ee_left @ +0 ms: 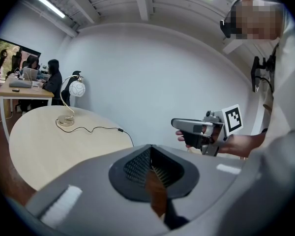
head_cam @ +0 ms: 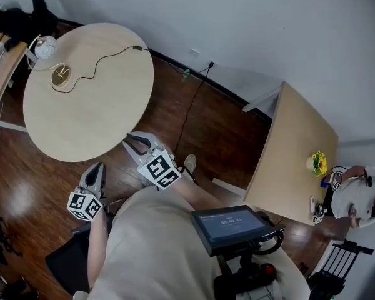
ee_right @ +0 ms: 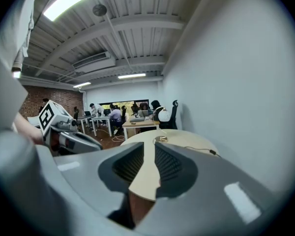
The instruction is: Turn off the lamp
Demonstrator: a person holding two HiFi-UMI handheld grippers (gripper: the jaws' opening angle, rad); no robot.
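Note:
The lamp (head_cam: 45, 47) has a white globe shade and a round gold base (head_cam: 61, 75). It stands at the far left of a round pale table (head_cam: 94, 111), with its black cord (head_cam: 112, 55) trailing across the top. Both grippers hang in the air short of the table's near edge, far from the lamp. My left gripper (head_cam: 97, 167) has its tips together and holds nothing. My right gripper (head_cam: 137, 141) stands open and empty. The left gripper view shows the lamp (ee_left: 76, 88) across the table beyond the left gripper (ee_left: 150, 149). The right gripper view looks through the right gripper (ee_right: 150, 146) to the lamp (ee_right: 161, 114).
A rectangular wooden table (head_cam: 294, 167) with a yellow flower pot (head_cam: 317, 162) stands at the right, and a person (head_cam: 356, 199) sits behind it. A screen on a stand (head_cam: 234, 224) is close by me. A cable (head_cam: 194, 99) runs over the wooden floor. People sit at desks (ee_left: 24, 85) behind the lamp.

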